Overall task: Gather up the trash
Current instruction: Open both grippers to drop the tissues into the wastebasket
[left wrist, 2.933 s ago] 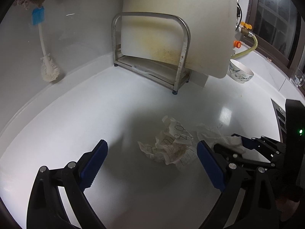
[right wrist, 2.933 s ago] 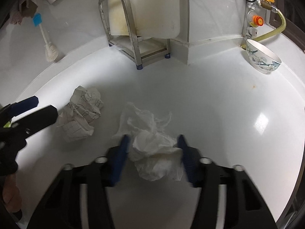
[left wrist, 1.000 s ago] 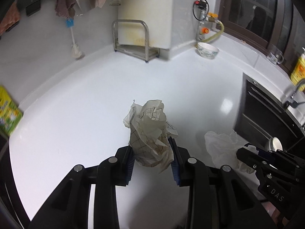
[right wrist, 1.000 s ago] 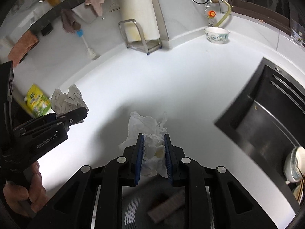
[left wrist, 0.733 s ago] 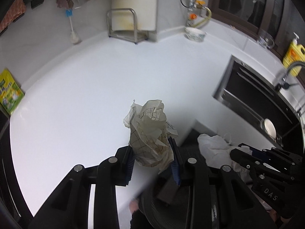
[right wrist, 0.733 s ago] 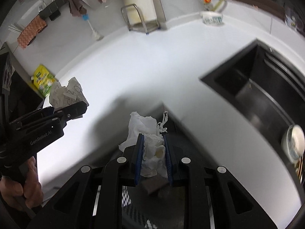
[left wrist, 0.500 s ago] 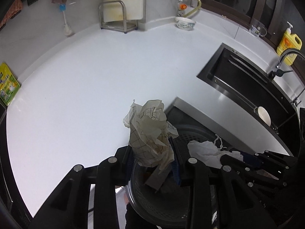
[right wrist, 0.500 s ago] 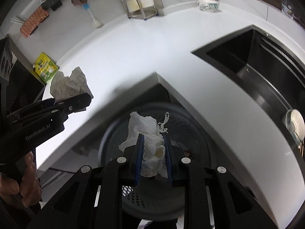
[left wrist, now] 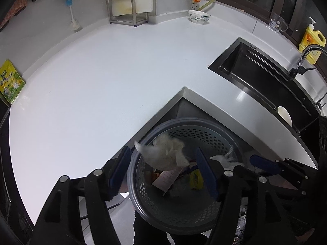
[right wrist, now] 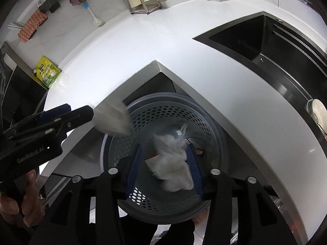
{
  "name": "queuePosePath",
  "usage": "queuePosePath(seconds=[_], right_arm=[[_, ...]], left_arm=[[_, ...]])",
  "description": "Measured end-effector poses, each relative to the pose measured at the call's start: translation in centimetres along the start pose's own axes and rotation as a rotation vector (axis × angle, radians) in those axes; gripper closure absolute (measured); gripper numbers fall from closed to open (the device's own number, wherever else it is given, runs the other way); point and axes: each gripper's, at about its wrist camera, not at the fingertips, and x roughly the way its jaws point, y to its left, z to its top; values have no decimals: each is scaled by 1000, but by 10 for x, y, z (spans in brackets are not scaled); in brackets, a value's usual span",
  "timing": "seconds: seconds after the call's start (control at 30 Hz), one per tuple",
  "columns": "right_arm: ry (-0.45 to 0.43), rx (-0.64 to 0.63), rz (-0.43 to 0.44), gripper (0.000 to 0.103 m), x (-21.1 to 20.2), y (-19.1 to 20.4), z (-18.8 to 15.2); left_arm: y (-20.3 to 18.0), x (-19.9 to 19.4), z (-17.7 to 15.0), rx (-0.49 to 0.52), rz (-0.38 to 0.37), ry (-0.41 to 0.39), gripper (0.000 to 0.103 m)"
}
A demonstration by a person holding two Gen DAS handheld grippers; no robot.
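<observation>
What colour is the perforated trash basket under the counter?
Grey trash basket, clearest in the right wrist view.

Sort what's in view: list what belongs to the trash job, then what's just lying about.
Job: crumpled paper, white tissue, trash basket, left gripper, right gripper.

Lying about: bowl, yellow soap bottle, green packet, brush, sink.

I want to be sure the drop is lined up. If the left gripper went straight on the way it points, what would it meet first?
The left gripper, open, points down into the grey perforated bin. The crumpled paper, blurred between its fingers, lies first in line; beyond it, the trash at the bin's bottom. Depth is unclear.
</observation>
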Motion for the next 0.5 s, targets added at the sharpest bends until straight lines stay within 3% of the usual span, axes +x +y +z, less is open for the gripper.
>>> queuePosePath(seconds=[0.5], right_arm=[[-32,10,7,51,-24,7,6]], left_arm=[[12,-25,6,-39,18,-32,22]])
